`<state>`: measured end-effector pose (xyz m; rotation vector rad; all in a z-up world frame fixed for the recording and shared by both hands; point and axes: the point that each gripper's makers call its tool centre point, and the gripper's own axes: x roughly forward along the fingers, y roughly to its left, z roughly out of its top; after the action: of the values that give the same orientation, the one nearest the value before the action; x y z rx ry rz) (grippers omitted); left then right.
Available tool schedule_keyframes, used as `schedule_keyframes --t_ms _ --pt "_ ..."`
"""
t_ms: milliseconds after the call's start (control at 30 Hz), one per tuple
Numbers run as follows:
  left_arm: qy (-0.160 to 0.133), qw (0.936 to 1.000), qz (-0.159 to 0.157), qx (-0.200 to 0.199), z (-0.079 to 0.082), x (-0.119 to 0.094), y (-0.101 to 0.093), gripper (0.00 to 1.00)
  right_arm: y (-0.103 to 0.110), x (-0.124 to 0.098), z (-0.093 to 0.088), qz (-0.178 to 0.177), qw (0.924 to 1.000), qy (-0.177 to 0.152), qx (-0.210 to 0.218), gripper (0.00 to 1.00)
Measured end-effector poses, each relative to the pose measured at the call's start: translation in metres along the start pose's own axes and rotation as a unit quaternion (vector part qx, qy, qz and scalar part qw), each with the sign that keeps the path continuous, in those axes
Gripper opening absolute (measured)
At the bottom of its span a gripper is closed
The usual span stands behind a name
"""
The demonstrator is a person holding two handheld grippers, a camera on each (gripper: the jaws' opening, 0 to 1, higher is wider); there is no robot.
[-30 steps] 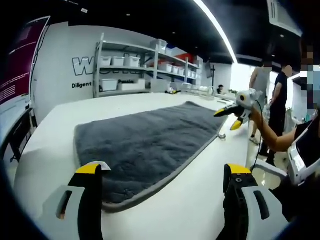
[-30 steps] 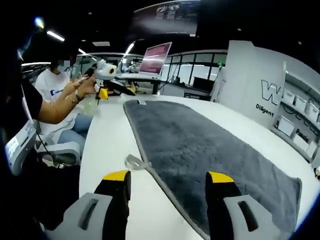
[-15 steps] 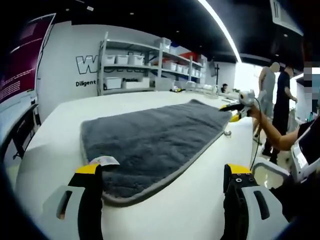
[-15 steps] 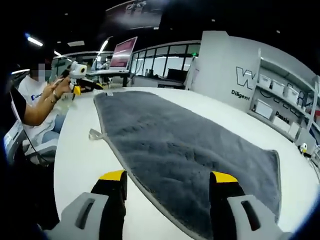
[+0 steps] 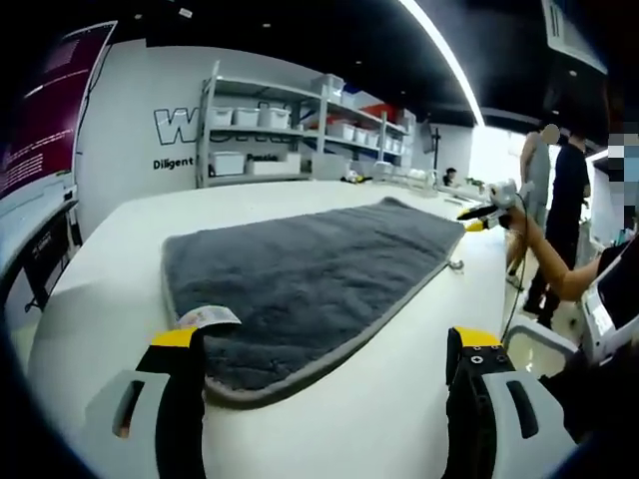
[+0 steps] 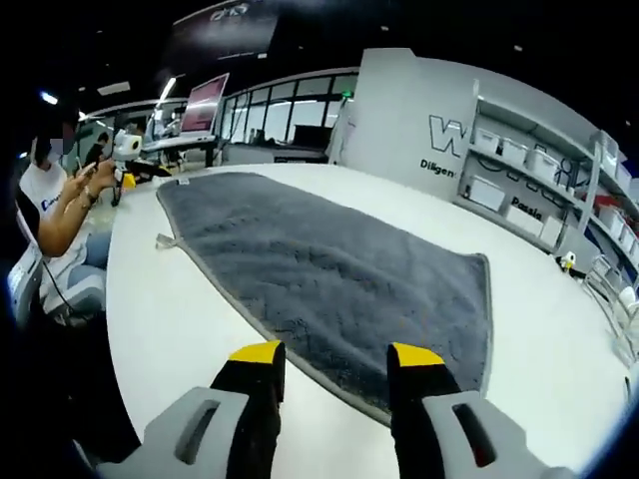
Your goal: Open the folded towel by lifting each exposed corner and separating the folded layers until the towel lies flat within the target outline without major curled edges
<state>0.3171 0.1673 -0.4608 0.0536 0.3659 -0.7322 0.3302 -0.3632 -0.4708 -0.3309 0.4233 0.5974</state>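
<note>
1. Grey and plush, the towel (image 5: 310,269) lies spread open and flat on the white table (image 5: 399,399), its paler hemmed edge running all round; in the right gripper view the same towel (image 6: 329,274) stretches away across the tabletop (image 6: 160,309).
2. Its near corner in the left gripper view carries a small white label (image 5: 208,317), just above the left gripper's left jaw tip.
3. A short hanging loop (image 6: 165,241) sticks out from the long edge onto the bare table in the right gripper view; it shows as a small loop (image 5: 456,264) at the far edge in the left gripper view.
4. No outline marking can be made out on the table.
5. The left gripper (image 5: 329,339) has its yellow-tipped jaws wide apart with nothing between them, hovering over the near end of the towel and the table edge.
6. The right gripper (image 6: 334,354) also has its jaws apart and holds nothing; its tips sit over the near hem of the towel.
7. At the far end of the table in each view, the other gripper appears, held in a person's hand (image 5: 521,225).
8. Behind the table stand white shelves (image 5: 290,140) with storage bins against a wall with lettering.
9. Two people (image 5: 554,190) stand in the background of the left gripper view.
10. A lit monitor (image 6: 203,103) glows far off in the right gripper view.
</note>
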Motion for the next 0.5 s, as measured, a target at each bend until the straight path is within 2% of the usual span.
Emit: schedule_keyframes --t_ms 100,200,367,500 --pt "0.003 1.0000 0.001 0.001 0.000 0.000 0.000 0.99 -0.007 -0.007 -0.004 -0.007 0.9999 0.002 0.015 0.28" --pt "0.005 1.0000 0.003 0.002 0.000 0.000 0.000 0.99 -0.013 -0.009 -0.007 -0.009 0.9995 0.008 0.029 0.27" --pt "0.001 1.0000 0.002 0.000 0.002 0.000 0.000 0.99 -0.018 -0.006 -0.017 -0.006 0.9982 0.031 0.051 0.21" --pt "0.000 1.0000 0.002 -0.001 0.004 0.001 0.001 0.99 -0.019 -0.001 -0.020 -0.002 0.9970 0.035 0.069 0.14"
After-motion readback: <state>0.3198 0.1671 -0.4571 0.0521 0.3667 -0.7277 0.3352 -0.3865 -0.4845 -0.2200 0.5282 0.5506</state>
